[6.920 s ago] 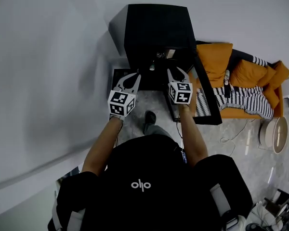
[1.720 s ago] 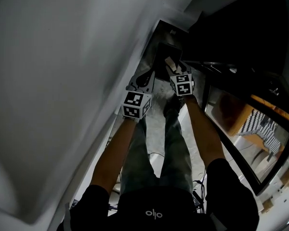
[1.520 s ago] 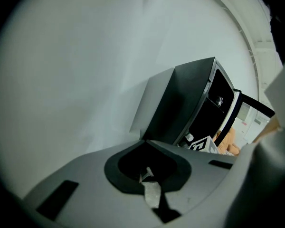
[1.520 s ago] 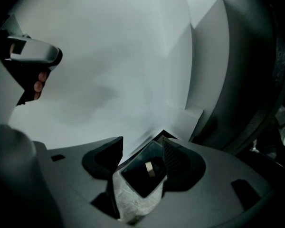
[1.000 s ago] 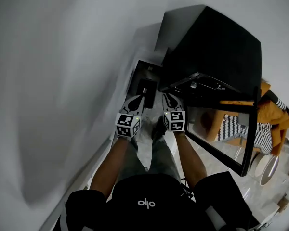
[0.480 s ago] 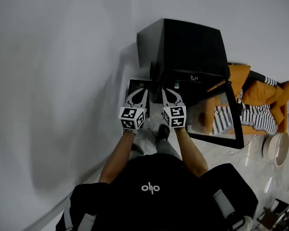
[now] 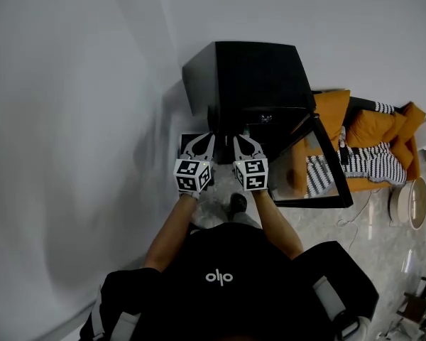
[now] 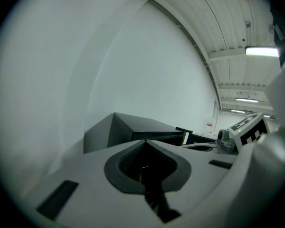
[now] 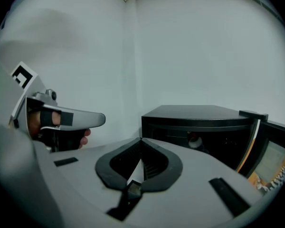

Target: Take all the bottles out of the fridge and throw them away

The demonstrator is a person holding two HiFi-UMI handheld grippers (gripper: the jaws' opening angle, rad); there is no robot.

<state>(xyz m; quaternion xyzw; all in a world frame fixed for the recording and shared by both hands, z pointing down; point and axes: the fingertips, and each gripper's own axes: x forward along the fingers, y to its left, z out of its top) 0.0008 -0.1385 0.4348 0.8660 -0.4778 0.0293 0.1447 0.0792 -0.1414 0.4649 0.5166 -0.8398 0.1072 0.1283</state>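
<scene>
The black fridge [image 7: 245,84] stands against the white wall with its glass door [image 7: 309,172] swung open to the right. In the right gripper view a small pale bottle [image 9: 194,140] shows on a shelf inside the dark fridge [image 9: 199,120]. My left gripper [image 7: 201,141] and right gripper [image 7: 243,141] hover side by side in front of the fridge, both shut and empty. The left gripper's tips [image 8: 145,141] meet with the fridge [image 8: 133,129] beyond them. The right gripper's tips [image 9: 141,139] also meet. A dark bin [image 7: 187,139] sits on the floor, mostly hidden by the left gripper.
An orange sofa [image 7: 358,116] with a striped cushion [image 7: 373,165] stands right of the fridge. A round pale object [image 7: 410,203] lies on the floor further right. The person's foot [image 7: 238,203] is below the grippers. White wall fills the left.
Both grippers have risen from low over the floor bin to fridge height. The pale thing the right gripper held over the bin is gone from its jaws. The open door swung into fuller view.
</scene>
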